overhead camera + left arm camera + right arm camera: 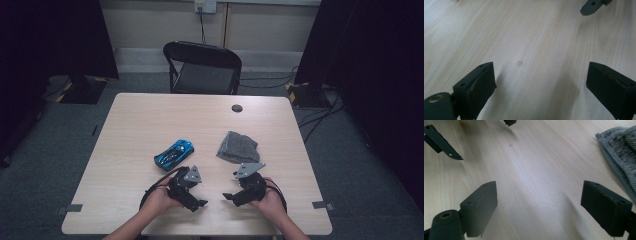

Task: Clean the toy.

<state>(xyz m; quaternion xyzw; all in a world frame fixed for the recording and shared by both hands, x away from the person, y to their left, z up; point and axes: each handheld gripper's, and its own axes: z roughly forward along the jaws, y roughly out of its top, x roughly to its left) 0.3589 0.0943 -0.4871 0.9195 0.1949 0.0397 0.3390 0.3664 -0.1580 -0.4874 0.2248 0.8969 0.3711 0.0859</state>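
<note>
A blue toy car [174,154] lies on the light wooden table [150,120], left of centre. A crumpled grey knitted cloth [238,147] lies to its right; its edge shows at the right of the right gripper view [621,147]. A hand holds my left gripper [197,202] near the front edge, just in front of the car. Its jaws stand open over bare wood [540,80]. My right gripper [229,197] faces it, in front of the cloth, also open over bare wood [539,200]. Neither holds anything.
A black folding chair [205,67] stands behind the table's far edge. A round cable hole [237,108] sits near that edge. Dark curtains and cables flank the table. The table's front edge runs just below both hands.
</note>
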